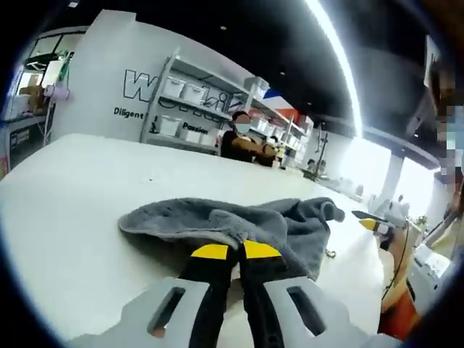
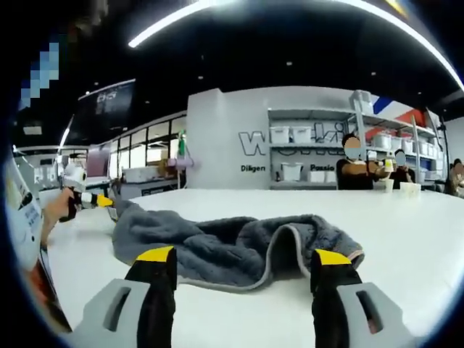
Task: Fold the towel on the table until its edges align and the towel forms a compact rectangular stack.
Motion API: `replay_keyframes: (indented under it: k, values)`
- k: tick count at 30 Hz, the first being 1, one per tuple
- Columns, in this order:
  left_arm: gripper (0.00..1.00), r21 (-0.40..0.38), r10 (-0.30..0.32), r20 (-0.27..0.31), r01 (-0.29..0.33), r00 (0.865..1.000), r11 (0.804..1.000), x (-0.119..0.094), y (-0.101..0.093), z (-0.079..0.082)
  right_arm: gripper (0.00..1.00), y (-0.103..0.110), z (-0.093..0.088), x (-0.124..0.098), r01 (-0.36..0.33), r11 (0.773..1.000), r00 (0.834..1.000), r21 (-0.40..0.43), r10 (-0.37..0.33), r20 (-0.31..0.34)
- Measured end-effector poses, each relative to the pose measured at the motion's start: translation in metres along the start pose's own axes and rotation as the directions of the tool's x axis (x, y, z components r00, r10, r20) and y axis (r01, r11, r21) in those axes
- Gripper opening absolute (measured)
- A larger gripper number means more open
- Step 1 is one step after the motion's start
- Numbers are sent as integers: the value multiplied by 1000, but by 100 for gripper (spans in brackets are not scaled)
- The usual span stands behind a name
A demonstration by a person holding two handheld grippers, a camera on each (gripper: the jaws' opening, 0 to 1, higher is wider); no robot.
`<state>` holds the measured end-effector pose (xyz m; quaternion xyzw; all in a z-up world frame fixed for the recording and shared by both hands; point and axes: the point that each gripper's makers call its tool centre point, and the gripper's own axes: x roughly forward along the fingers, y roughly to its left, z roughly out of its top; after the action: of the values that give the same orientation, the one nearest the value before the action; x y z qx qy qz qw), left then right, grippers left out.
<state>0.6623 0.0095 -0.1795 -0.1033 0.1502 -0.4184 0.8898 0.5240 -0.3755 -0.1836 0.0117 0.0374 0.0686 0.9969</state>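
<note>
A grey towel (image 1: 239,225) lies crumpled in a long heap on the white table (image 1: 80,196). My left gripper (image 1: 235,251) has its yellow-tipped jaws pressed together on the towel's near edge. In the right gripper view the same towel (image 2: 232,250) stretches across the table (image 2: 413,217), one end folded over with a pale hem showing. My right gripper (image 2: 243,255) stands open just short of the towel, one jaw on either side of the towel's middle. The left gripper (image 2: 98,200), in a hand, sits at the towel's far left end. The right gripper (image 1: 371,222) shows beyond the towel's right end.
Metal shelves with white bins (image 2: 304,152) stand against a lettered wall behind the table. People sit at the table's far side (image 2: 359,170), with cups (image 2: 409,188) near them. The table edge (image 1: 377,290) drops off at the right of the left gripper view.
</note>
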Motion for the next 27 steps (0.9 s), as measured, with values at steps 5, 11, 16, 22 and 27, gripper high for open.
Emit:
replay_keyframes:
  k: [5,11,16,22,27]
  values:
    - [3,20,15,9,-15,1000,1000,-11,1,15,75,-1,3,-3,0,1000,1000,2,0,11]
    - [3,44,41,-11,-41,999,998,-30,6,24,75,-3,5,-6,9,1000,1000,2,-9,17]
    - [3,87,109,-117,-99,987,991,-52,28,14,76,-4,5,-8,10,1000,1000,-1,-10,10]
    - [3,112,217,-232,-195,948,974,-80,64,-13,78,-2,5,-6,8,1000,1000,0,-8,7]
    - [3,123,289,-309,-264,906,957,-97,84,-40,88,-6,3,-5,27,1000,1000,13,-27,-3]
